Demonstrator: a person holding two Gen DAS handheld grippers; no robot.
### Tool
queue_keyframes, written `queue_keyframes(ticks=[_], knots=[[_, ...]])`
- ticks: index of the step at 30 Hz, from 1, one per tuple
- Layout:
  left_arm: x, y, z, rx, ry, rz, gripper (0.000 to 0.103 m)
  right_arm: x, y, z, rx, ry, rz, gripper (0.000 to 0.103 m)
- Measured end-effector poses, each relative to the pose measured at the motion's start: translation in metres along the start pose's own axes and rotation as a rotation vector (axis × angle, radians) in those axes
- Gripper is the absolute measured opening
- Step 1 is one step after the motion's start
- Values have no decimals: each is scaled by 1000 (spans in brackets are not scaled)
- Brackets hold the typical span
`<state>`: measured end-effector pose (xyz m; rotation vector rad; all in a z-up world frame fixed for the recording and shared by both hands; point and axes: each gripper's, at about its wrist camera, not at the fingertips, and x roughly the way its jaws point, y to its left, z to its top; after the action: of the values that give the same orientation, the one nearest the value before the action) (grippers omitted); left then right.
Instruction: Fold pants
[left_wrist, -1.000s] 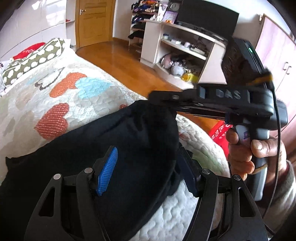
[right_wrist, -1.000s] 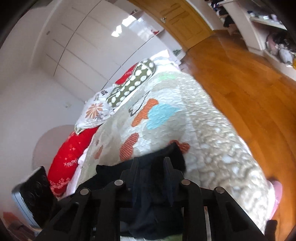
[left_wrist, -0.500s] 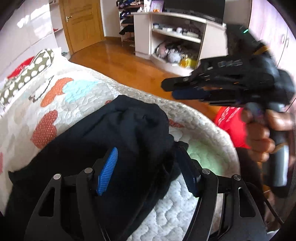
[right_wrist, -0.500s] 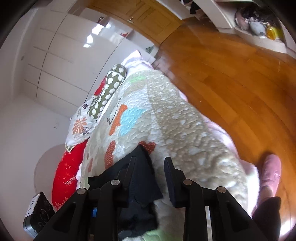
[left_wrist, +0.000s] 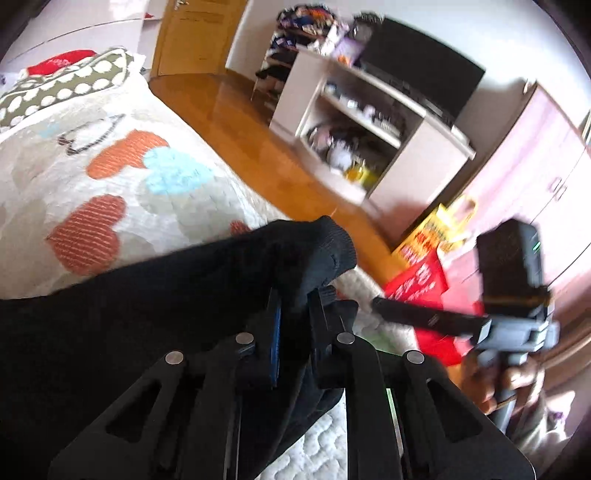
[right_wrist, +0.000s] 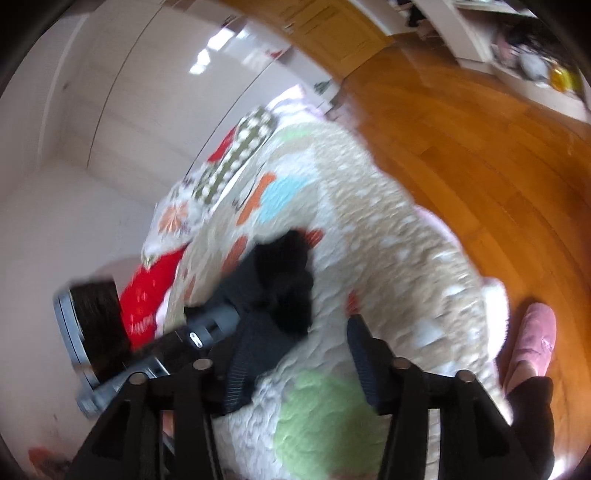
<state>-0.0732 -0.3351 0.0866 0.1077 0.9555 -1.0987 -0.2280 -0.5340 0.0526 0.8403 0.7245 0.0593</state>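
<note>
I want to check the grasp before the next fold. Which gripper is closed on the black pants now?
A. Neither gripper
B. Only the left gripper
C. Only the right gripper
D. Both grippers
B: the left gripper pinches a bunch of the black pants, while the right gripper stands wide open over the quilt.

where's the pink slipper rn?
Right wrist view, far right: the pink slipper is on the wood floor just beside the bed's quilt edge, right of the open right gripper.
</note>
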Motion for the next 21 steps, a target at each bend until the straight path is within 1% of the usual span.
queue_keyframes(ticks=[1, 3, 6, 8, 11, 13, 16, 18, 21], knots=[[-9, 1, 0, 7, -19, 1, 11, 6, 4, 0, -16, 9, -11, 51], [-15, -2, 1, 17, -23, -20, 11, 19, 11, 3, -34, 26, -38, 51], [-12, 3, 0, -20, -5, -62, 11, 23, 13, 4, -25, 18, -26, 51], [-5, 10, -1, -67, 4, -92, 11, 19, 9, 2, 8, 5, 2, 52], [9, 22, 2, -139, 25, -141, 11, 11, 6, -4, -6, 22, -24, 55], [18, 29, 3, -188, 39, -192, 11, 6, 6, -7, -20, 22, -30, 56], [21, 32, 6, -215, 35, -187, 11, 4, 8, -9, -39, 28, -25, 64], [20, 33, 8, -217, 25, -174, 11, 9, 11, -10, -54, 41, -27, 65], [17, 40, 10, -250, 17, -190, 11, 19, 15, -13, -65, 77, -16, 65]])
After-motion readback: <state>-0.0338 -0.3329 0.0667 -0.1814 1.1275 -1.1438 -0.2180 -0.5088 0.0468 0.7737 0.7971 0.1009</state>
